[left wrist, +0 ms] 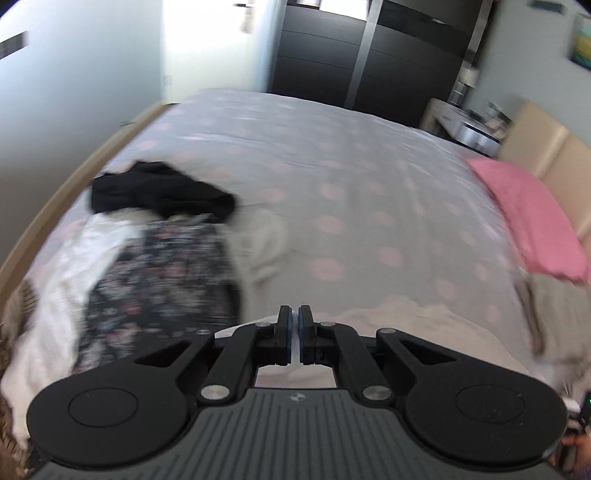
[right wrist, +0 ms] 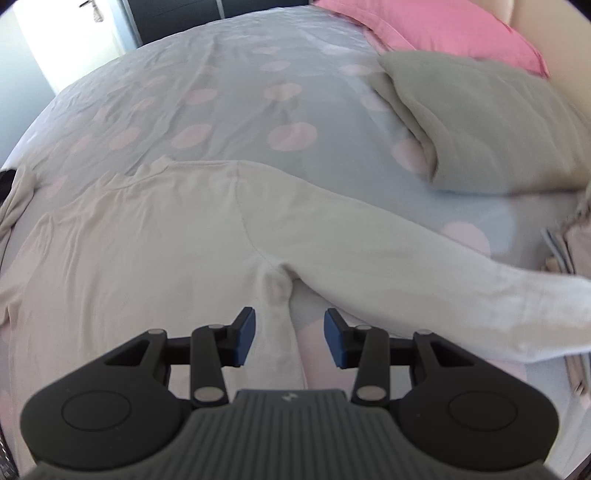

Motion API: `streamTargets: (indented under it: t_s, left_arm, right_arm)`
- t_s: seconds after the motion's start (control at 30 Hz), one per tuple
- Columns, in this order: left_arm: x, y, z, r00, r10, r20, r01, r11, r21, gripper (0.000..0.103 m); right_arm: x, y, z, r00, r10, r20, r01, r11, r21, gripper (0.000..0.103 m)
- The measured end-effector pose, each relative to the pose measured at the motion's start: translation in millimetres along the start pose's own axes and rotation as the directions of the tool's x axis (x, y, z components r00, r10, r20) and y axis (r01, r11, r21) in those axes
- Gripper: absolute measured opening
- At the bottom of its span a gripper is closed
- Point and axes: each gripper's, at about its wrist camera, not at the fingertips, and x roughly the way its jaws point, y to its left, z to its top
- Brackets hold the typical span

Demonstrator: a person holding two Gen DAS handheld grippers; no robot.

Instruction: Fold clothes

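On bed (right wrist: 236,122): cream top (right wrist: 147,240), clothes pile (left wrist: 147,251)

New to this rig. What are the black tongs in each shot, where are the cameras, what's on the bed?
No robot: a person holds one set of tongs in each hand, with a fisheye camera on each looking along its fingers. The left view shows the left tongs shut; whether they pinch cloth is unclear. Beyond them a pile of clothes lies on the dotted bedspread. The right view shows the right tongs open, holding nothing, above a cream long-sleeved top spread flat, with a grey pillow and a pink pillow behind.
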Motion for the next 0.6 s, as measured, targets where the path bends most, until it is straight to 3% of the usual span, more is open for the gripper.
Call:
streamTargets:
  t_s: [0.13,0.3,0.47,0.6]
  left_arm:
    - [25,-68,-15,0.991,-0.127,-0.042,0.130,0.988,0.081,0.002]
    - [74,-134,-39,0.962,-0.238,-0.132,0.255,0.958,0.134,0.002]
    - [133,-181,-71,0.931,-0.259,-0.258,0.307,0.936,0.170,0.002]
    - [175,-209,-102,0.913,-0.225,-0.340,0.309,0.927,0.214,0.002]
  right_arm:
    - [-6,12,-1,1.000,0.008,0.021,-0.007,0.998,-0.069,0.045]
    - [-8,16,-2,1.000,0.001,0.025,0.001,0.995,-0.097,0.045]
    - [-5,17,-2,1.000,-0.011,0.016,0.013,0.996,-0.090,0.045]
    - [-1,22,-2,1.000,-0.024,0.010,0.025,0.994,-0.106,0.045]
